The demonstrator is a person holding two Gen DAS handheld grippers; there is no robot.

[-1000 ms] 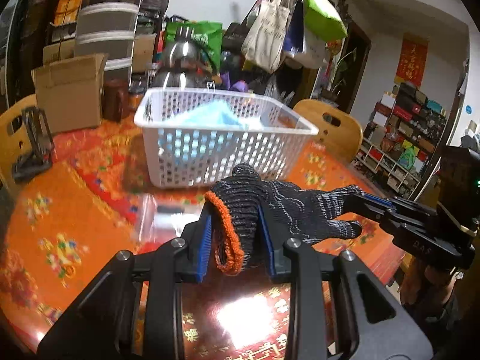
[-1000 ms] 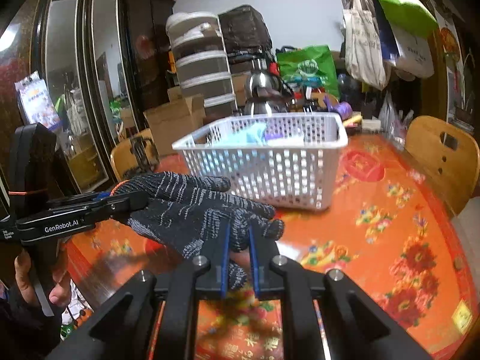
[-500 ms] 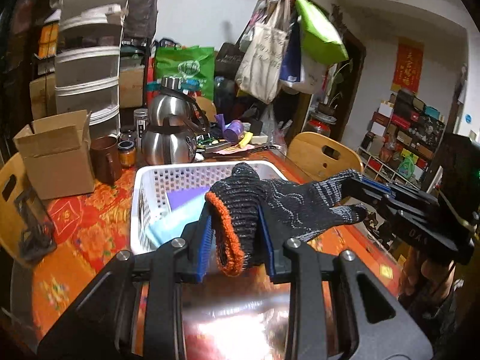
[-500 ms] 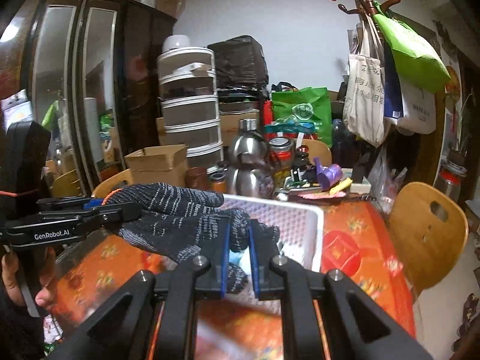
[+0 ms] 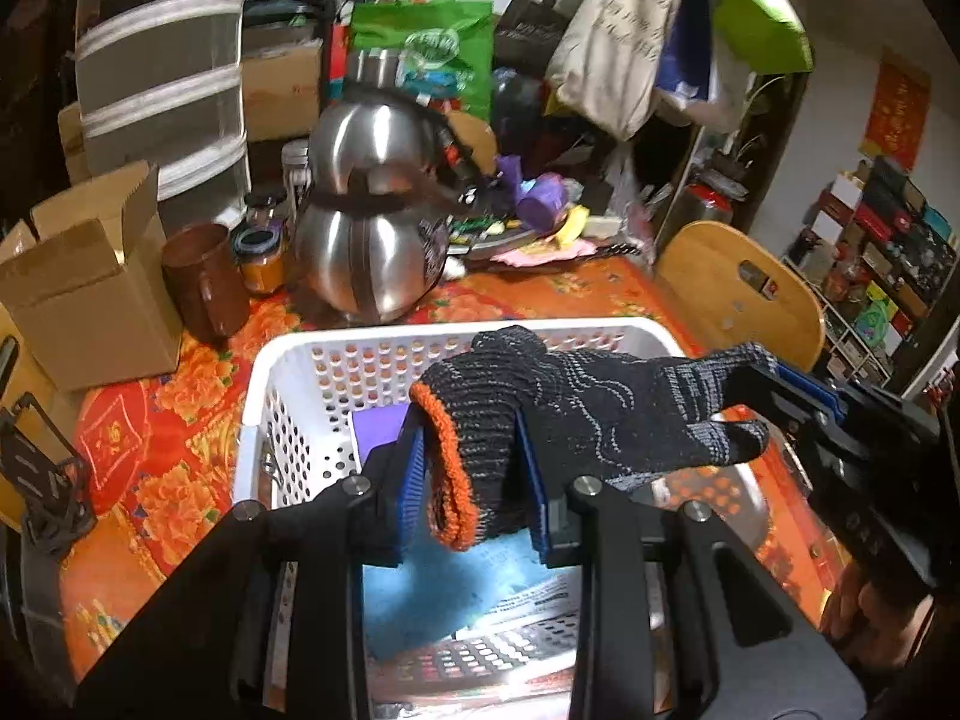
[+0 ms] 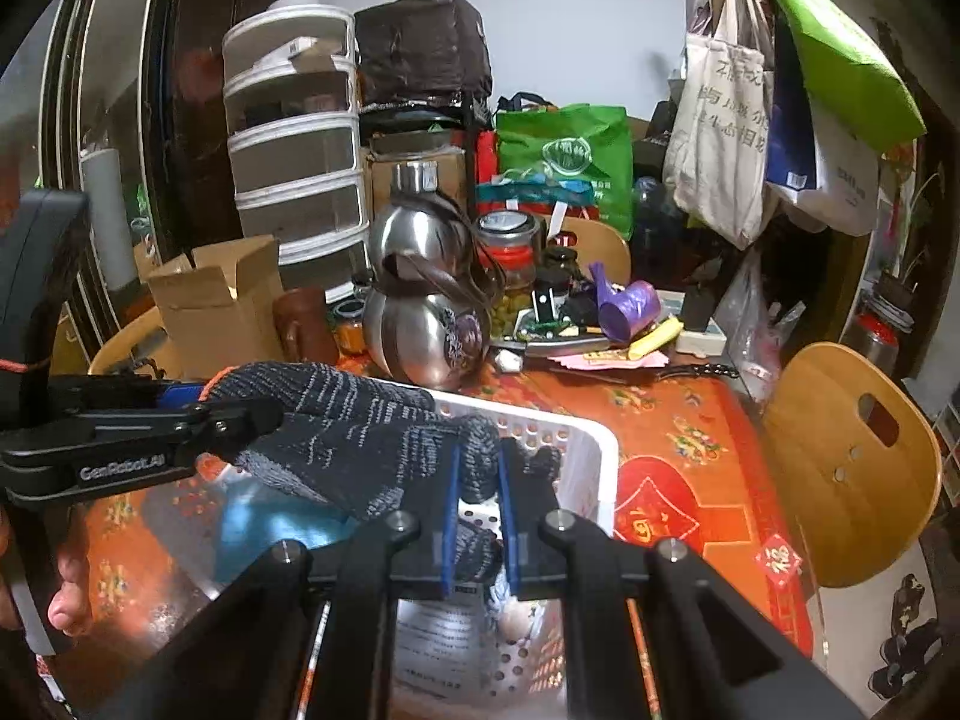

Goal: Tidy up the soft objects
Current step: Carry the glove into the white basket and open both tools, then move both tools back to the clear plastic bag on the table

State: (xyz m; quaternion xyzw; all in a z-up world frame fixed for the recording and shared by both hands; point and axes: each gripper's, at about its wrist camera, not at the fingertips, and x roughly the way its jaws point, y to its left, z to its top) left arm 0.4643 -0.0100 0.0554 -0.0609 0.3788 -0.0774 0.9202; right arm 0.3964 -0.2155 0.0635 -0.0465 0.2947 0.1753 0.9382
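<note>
Hovering now above the basket point(image 5: 258, 396), glove point(image 5: 576, 408) stretched, left tongs point(image 5: 474, 480) gripping cuff, right tongs point(image 6: 477, 510) pinching fingers.

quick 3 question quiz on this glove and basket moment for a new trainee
1. True or false: the glove is held by one gripper only.
2. Which end does the left gripper clamp: A) the orange-trimmed cuff, B) a fingertip, C) the thumb?
3. Fill in: the glove hangs above the white ____, which already holds a blue cloth.

Key
1. False: the right gripper also pinches a glove finger, so it is stretched between both.
2. A
3. basket
</note>
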